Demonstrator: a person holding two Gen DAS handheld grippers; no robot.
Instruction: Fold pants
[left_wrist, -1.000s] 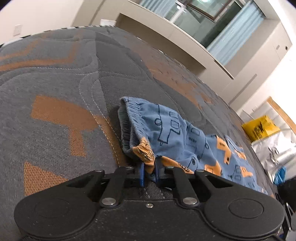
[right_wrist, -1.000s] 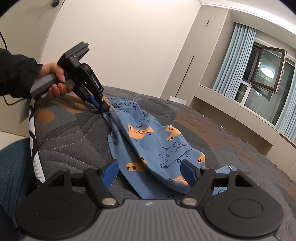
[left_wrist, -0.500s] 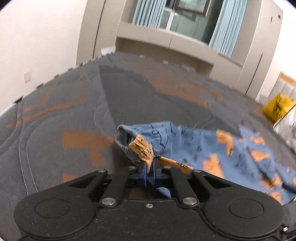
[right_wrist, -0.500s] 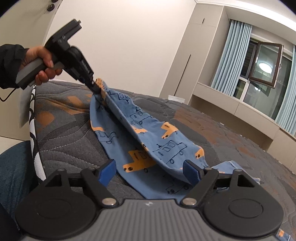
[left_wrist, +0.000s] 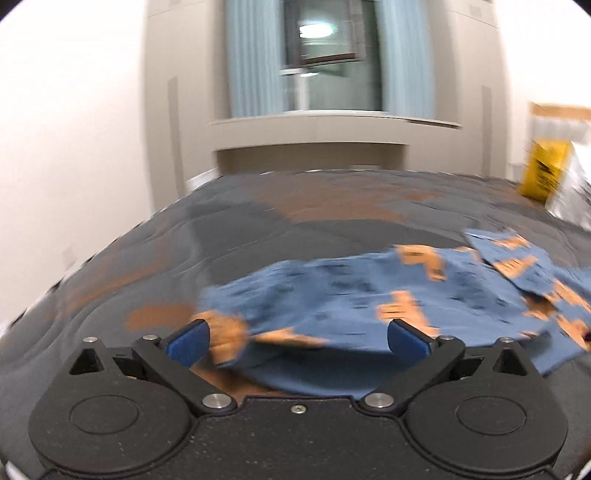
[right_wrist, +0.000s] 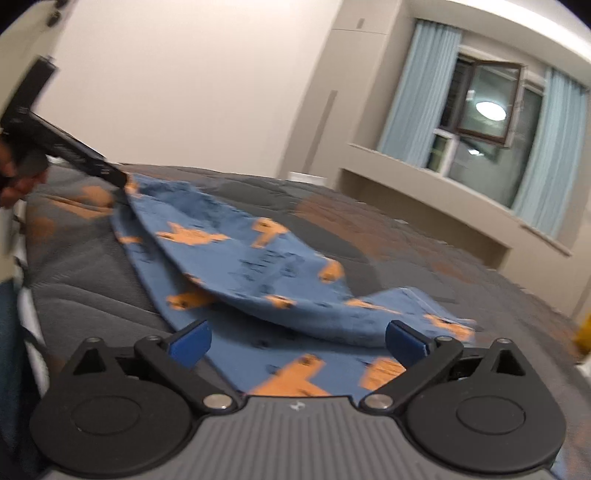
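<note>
The blue pants (left_wrist: 369, 306) with orange and dark prints lie on the grey and orange quilted bed (left_wrist: 258, 221), spread from near the left tongs out toward the right side of the left wrist view. In that view the cloth is smeared by motion blur, so its folds are hard to read, but an orange-printed edge sits just beside the left blue pad, and the fabric passes across the gap between both pads. A separate flap of the same cloth lies farther right.

In the right wrist view the pants (right_wrist: 258, 258) run from the far left, where one end is raised at the tip of the left tongs (right_wrist: 110, 177), down to the near edge by the right tongs (right_wrist: 297, 341). An upper layer is draped over a lower one, and a leg end reaches out to the right on the bed (right_wrist: 406, 236).

The left tongs (left_wrist: 297, 338) are released, their blue pads (left_wrist: 186, 343) spread wide apart with cloth lying between them but not pinched. The right tongs are likewise released, pads wide apart, hovering just above the near part of the pants.

Beyond the bed stands a window (right_wrist: 480, 107) with pale blue curtains (right_wrist: 417, 92) over a beige ledge. A yellow bag (left_wrist: 543, 170) sits at the far right.
</note>
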